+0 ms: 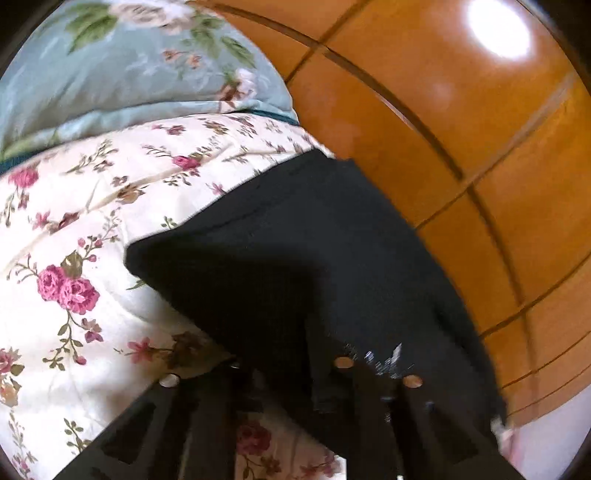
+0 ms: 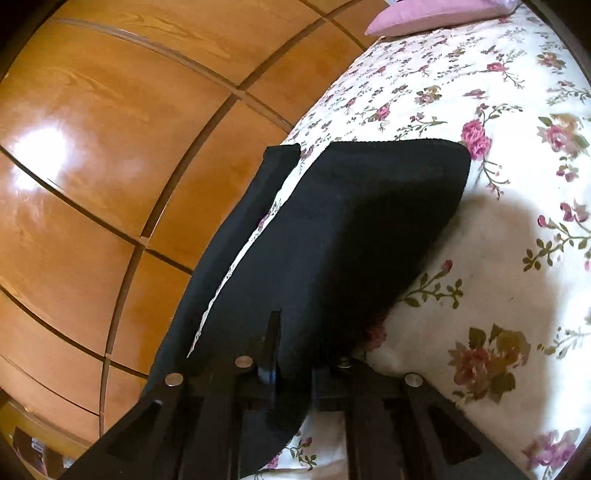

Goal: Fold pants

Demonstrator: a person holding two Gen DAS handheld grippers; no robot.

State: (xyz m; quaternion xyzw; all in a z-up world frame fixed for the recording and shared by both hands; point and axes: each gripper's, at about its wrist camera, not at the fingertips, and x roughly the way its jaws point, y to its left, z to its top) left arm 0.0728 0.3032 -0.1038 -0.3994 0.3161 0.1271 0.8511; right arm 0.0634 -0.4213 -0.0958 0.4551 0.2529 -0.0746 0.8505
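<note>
Black pants [image 2: 332, 229] lie on a bed, spread over a cream bedspread [image 2: 480, 258] printed with pink roses, close to the edge of the mattress that runs along a glossy orange-brown wooden wardrobe [image 2: 92, 155]. In the right wrist view one straight hem lies flat toward the far side, while a narrower strip of the same cloth runs along the bed's edge, a sliver of bedspread showing between the two. The near end of the fabric rises into the right gripper [image 2: 291, 354], whose jaws are pressed together on it. In the left wrist view the dark cloth also lifts toward the camera and into the left gripper [image 1: 295, 373]; its jaws are drawn together, pinching the pants, though blur hides the exact contact. Beyond the pants on that side lies a pale blue floral quilt [image 1: 110, 74]. A pink pillow [image 2: 436, 14] rests at the far end of the bed, well apart from the pants.
</note>
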